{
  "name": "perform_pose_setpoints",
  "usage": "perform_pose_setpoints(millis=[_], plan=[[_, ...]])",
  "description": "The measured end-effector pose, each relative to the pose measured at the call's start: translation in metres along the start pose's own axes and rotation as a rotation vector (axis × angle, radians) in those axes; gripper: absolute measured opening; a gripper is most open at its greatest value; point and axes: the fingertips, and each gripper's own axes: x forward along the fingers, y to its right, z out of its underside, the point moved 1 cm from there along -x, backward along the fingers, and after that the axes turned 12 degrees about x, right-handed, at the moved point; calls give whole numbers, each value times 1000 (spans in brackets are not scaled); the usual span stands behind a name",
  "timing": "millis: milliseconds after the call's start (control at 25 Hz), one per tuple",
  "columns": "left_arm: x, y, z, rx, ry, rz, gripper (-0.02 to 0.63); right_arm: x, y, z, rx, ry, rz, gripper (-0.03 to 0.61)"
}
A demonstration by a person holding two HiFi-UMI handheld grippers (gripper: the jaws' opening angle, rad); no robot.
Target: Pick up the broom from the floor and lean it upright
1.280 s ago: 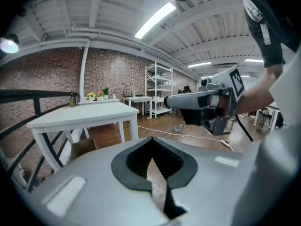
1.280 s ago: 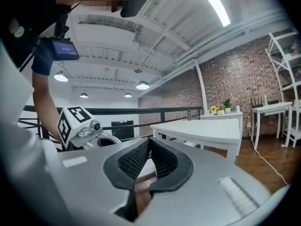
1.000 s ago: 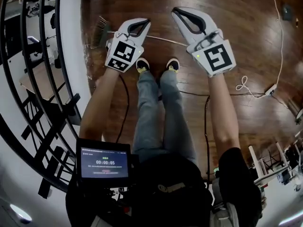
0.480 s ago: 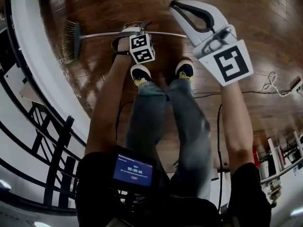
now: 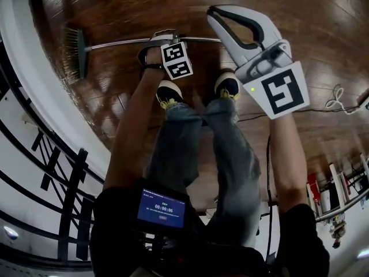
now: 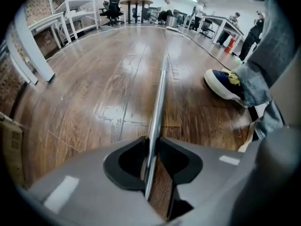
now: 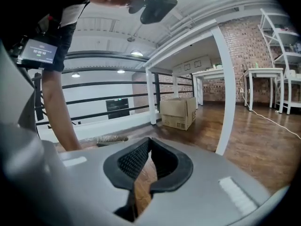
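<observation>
from the head view i see the broom lying flat on the wooden floor, its brush head at the left end, close to the white ledge under the black railing. my left gripper points steeply down onto the broom, roughly midway along the part of the handle i can see, with its marker cube on the near side of the handle. my right gripper hangs just to the right of that spot, raised off the floor and crossing over the handle's right stretch, touching nothing. both shoes stand on the near side of the broom. in the left gripper view the shiny handle runs straight out from between the jaws and away across the floor. those jaws have just been closing, and the pads now pinch the handle from both sides. one shoe sits to the right of the handle, near it but apart. in the right gripper view the jaws are together, tips meeting, with nothing between them. past them the brush head lies low on the floor, and a cardboard box sits farther back, well apart from the broom.
</observation>
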Motion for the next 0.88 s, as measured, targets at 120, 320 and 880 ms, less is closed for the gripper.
perform_pose_setpoints(millis=[120, 320, 880], plan=[[30, 8, -1, 10, 8, -12, 103, -2, 14, 34, 57, -5, 11, 23], [-38, -61, -26, -128, 150, -171, 104, -27, 35, 13, 138, 44, 55, 23], [-309, -214, -42, -728, 514, -606, 92, -70, 49, -166, 219, 162, 96, 166]])
